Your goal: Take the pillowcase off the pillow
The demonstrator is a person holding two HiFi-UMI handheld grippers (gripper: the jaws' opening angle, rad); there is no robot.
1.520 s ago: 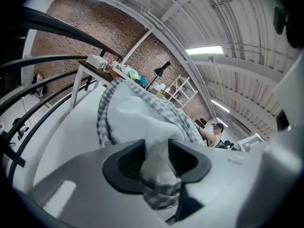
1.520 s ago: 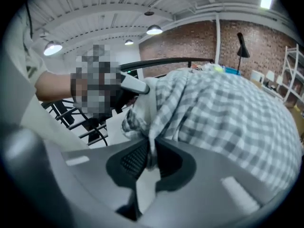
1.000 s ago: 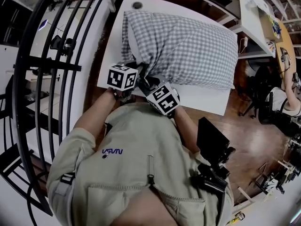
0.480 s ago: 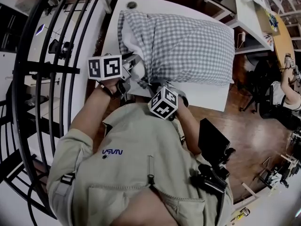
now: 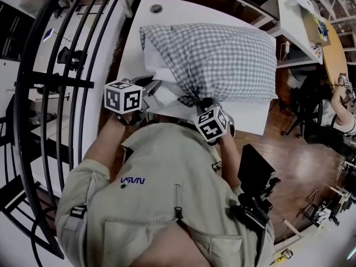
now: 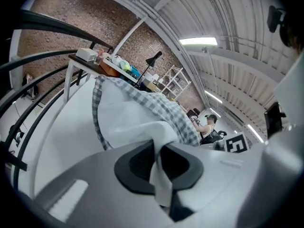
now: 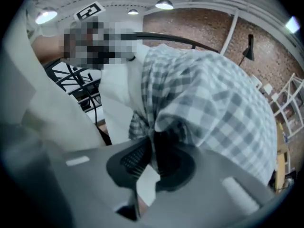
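Work on stripping the checked pillowcase (image 5: 222,60) from its pillow (image 5: 166,93) moves to the pulling stage at a white counter (image 5: 136,43). The bundle lies there with its open end turned to the near left corner. Within the last second the right gripper (image 5: 207,103) has left its spot beside the left gripper (image 5: 150,90) and travelled along the pillow's near edge. Its fingers (image 7: 129,161) have just been closing and now pinch a bunched fold of checked cloth. The left gripper stays clamped tight on white fabric at the open end, which is probably a corner of the pillow itself. With one tool on the filling and the other on the cover, the two can be drawn apart, so the slide-off looks ready to begin. Most of the pillow is still inside.

The head view gives the layout, with both tools at the near edge, now well apart, and a pale wedge of white showing between them. The marker cubes, however, hide both pinches. The left gripper view shows a white fold running between its dark pads, with the checked hem peeled back around it. It also shows a seated person (image 6: 206,127) far off in the room. The right gripper view shows the checks gathered to a tight knot at its fingers, with white cloth hanging just beside the hem.
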